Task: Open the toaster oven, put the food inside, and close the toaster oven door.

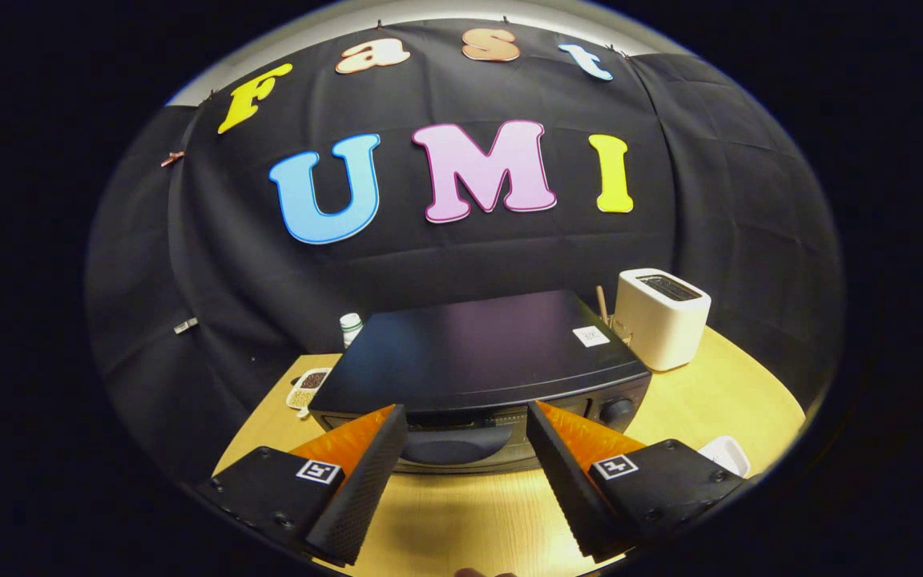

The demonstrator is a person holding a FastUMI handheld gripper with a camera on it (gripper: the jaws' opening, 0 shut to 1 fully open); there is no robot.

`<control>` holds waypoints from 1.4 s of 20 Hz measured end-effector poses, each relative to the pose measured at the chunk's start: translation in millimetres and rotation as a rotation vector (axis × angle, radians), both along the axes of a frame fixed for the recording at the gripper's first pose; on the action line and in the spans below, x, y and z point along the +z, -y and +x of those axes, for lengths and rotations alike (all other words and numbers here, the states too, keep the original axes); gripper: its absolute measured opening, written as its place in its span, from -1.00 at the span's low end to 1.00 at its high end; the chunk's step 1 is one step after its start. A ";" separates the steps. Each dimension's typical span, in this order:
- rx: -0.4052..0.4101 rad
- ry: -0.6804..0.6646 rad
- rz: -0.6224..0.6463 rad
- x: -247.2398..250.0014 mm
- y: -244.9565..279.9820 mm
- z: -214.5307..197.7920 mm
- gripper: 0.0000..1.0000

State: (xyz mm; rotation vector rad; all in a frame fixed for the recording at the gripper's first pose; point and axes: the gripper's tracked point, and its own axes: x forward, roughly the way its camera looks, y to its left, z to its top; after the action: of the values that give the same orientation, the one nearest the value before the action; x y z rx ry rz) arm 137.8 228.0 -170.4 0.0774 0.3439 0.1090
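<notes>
Glossy dark toaster oven [477, 353]; pale wood table [718, 393]; matt cloth wall [710, 160].

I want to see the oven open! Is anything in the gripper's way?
Nothing visible. The gripper is open, holding nothing, and only bare table lies between it and the toaster oven door just ahead.

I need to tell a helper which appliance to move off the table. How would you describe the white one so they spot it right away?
Start at the black toaster oven ahead of the open gripper on the wooden table. Just beyond its knob-side back corner stands the white toaster: a small upright box with a slot on top.
</notes>
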 end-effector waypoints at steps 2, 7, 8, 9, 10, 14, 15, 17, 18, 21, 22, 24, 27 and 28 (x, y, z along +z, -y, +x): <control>-0.010 -0.015 -0.006 -12.5 -3.4 8.9 0.96; -0.019 -0.001 -0.046 -21.9 -9.3 27.5 0.96; -0.013 -0.001 -0.066 -23.4 -10.4 26.6 0.96; -0.005 0.001 -0.090 -23.2 -11.1 24.7 0.97; 0.006 0.005 -0.115 -24.5 -11.6 22.5 0.96; 0.013 -0.020 -0.102 -28.7 -9.0 12.5 0.99; 0.015 -0.022 -0.106 -28.9 -9.3 9.1 0.99; 0.019 -0.034 -0.104 -33.2 -8.0 -0.8 0.99; 0.023 -0.046 -0.102 -36.1 -6.7 -6.1 0.99; 0.032 -0.059 -0.116 -47.5 -4.5 -26.1 0.98; 0.032 -0.052 -0.116 -47.4 -3.3 -31.9 0.99; 0.034 -0.064 -0.123 -56.0 -1.1 -43.4 0.98; 0.045 -0.105 -0.145 -75.3 1.3 -65.0 0.99; 0.050 -0.128 -0.153 -85.1 3.2 -72.8 0.98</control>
State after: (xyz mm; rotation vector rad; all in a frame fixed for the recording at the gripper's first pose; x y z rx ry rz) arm 64.9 224.9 -255.4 -0.0760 0.4814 0.1275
